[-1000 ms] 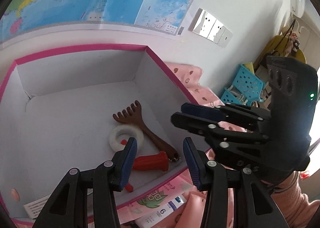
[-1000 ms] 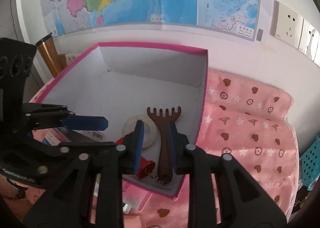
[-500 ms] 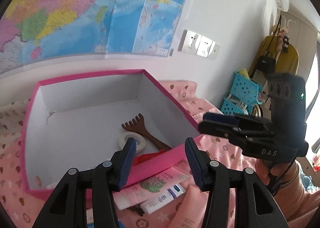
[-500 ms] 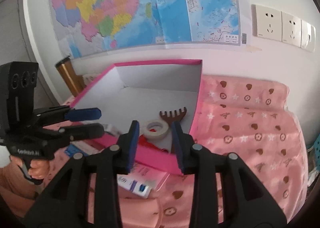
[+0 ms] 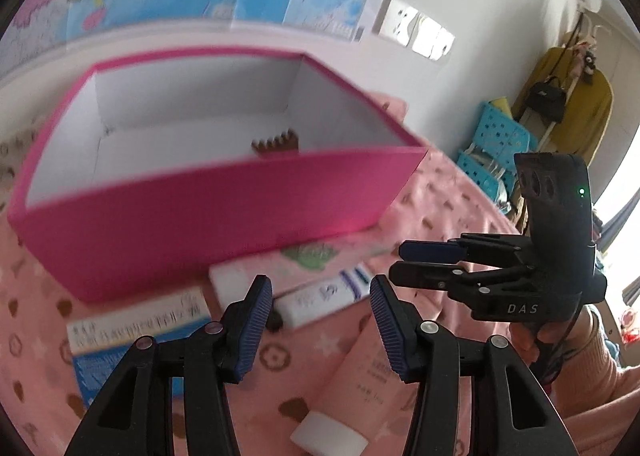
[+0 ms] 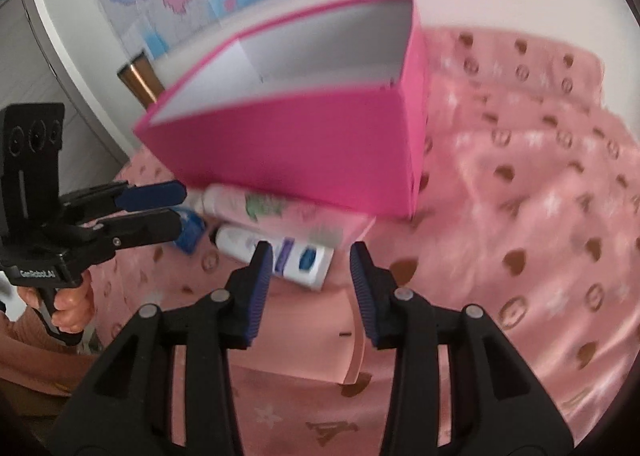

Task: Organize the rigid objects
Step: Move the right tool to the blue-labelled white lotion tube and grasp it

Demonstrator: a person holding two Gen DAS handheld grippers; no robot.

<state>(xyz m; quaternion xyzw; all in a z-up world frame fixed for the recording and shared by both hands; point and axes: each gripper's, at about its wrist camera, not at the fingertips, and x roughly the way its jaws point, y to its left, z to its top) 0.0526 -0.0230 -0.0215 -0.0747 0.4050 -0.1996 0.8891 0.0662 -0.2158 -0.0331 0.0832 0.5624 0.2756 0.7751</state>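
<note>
Below the pink box (image 5: 208, 212), both tools hang spread and empty: left tool (image 5: 320, 326) over a white tube (image 5: 320, 298), right tool (image 6: 310, 296) over a pink packet (image 6: 296, 332).

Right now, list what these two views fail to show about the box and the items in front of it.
- Pink box contents: its near wall hides the floor; left wrist view shows only brown comb teeth, right wrist view nothing.
- Blue-and-white carton: print blurred in the left wrist view.
- Pink tube: lower end cut off by the frame edge.
</note>
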